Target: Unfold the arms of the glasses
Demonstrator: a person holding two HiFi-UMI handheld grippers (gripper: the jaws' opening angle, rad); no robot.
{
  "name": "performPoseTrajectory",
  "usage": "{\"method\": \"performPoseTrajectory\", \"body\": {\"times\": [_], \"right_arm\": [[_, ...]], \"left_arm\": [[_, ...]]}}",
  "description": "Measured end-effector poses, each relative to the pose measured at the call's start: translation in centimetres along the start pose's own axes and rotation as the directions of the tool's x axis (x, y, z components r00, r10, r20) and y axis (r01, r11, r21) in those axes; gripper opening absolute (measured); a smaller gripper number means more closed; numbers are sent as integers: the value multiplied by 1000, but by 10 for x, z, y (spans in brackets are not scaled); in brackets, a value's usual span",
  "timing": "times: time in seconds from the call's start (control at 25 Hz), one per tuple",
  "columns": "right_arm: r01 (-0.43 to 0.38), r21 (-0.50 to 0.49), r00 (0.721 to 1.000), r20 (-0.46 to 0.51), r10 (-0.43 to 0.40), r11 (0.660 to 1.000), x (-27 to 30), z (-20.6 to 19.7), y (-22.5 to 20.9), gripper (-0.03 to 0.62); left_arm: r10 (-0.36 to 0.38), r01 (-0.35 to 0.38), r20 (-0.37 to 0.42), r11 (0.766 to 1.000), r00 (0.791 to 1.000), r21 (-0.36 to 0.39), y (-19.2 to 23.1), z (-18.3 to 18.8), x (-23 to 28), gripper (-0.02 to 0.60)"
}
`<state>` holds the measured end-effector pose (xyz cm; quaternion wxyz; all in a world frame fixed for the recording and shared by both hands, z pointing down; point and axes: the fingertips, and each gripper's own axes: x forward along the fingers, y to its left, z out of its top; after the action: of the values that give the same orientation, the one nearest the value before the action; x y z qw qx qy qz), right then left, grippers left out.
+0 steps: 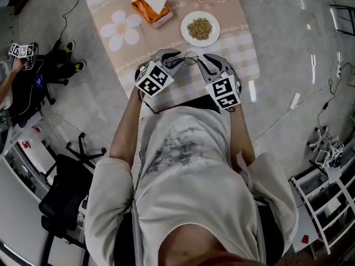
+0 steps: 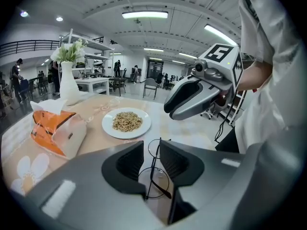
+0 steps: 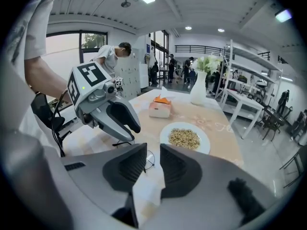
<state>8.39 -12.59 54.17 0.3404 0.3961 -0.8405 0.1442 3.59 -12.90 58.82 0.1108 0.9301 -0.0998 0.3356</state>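
1. Holding left gripper (image 2: 151, 150) fingers wide around the thin round wire-rimmed glasses (image 2: 154, 178), not pressing; right gripper (image 3: 152, 159) fingers apart, empty.
2. Resting on the beige flowered worktop (image 1: 172, 37) between them, arms seemingly folded.
3. Could bend the wire if clamped on a lens, or skid toward the white grain plate (image 1: 184, 26) if nudged.

glasses (image 2: 154, 182): a thin dark wire frame, taken as metal, is seen; clear lenses.
left gripper (image 2: 152, 143): smooth grey plastic shell, satin; dark ribbed inner faces.
right gripper (image 3: 153, 146): the same grey plastic is shown.
tablecloth (image 1: 233, 37): printed, matt, cloth by its look.
plate (image 1: 185, 29): white, glossy, glazed.
tissue pack (image 1: 145, 8): orange soft wrapper, slightly shiny; paper tissue.
vase (image 2: 69, 87): white, smooth.
floor (image 1: 288, 49): polished; lights are reflected.
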Motion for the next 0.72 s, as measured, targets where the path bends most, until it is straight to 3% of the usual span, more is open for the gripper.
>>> {"method": "performPoseTrajectory", "body": {"times": [0.72], "right_arm": [[-16, 1, 999, -30, 16, 1000, 7, -13, -3, 95]], "left_arm": [[-98, 95, -86, 995, 991, -41, -7, -19, 26, 107]]}}
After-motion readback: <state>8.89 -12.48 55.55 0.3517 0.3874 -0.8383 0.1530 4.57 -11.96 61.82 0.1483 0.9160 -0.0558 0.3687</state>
